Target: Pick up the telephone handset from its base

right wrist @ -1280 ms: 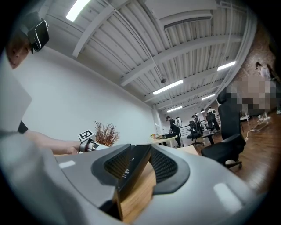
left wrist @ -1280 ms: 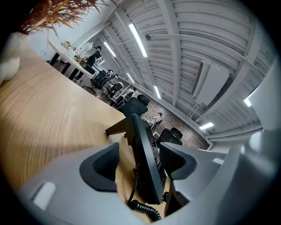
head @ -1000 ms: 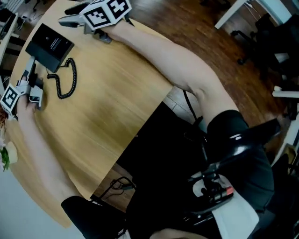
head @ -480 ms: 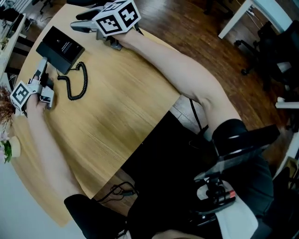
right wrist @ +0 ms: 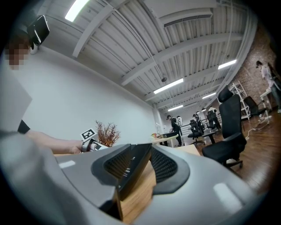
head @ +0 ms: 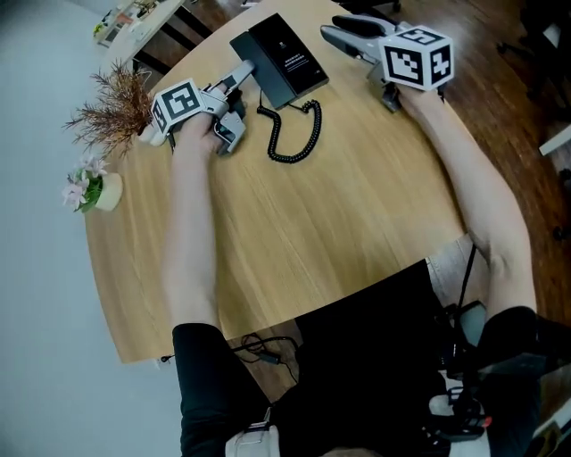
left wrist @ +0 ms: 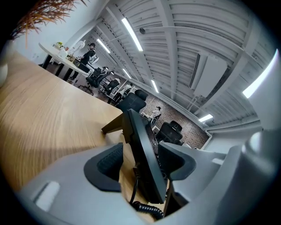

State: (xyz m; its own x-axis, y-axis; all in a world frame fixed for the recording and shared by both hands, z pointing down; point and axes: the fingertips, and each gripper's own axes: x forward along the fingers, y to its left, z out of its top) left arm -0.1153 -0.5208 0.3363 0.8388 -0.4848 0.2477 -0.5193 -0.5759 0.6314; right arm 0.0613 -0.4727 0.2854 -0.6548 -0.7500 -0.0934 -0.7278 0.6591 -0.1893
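Handset point(head: 252, 71) lying on base point(head: 290, 55), far side of tabletop point(head: 339, 223), between closing jaws of left hand-held gripper point(head: 234, 85). Pads not yet pressing. Right hand-held gripper point(head: 332, 27) wide, at base's other edge. Coiled cord point(head: 299, 134) just beside. Dried plant point(head: 116, 107) and flower pot point(head: 89, 189) well apart.

The head view swung round so that the phone point(head: 290, 58) slid from upper left to top middle, a dried plant point(head: 111, 112) and a small flower pot point(head: 98, 189) came into sight, and the left gripper's point(head: 239, 103) jaws began closing around the handset point(head: 254, 71).
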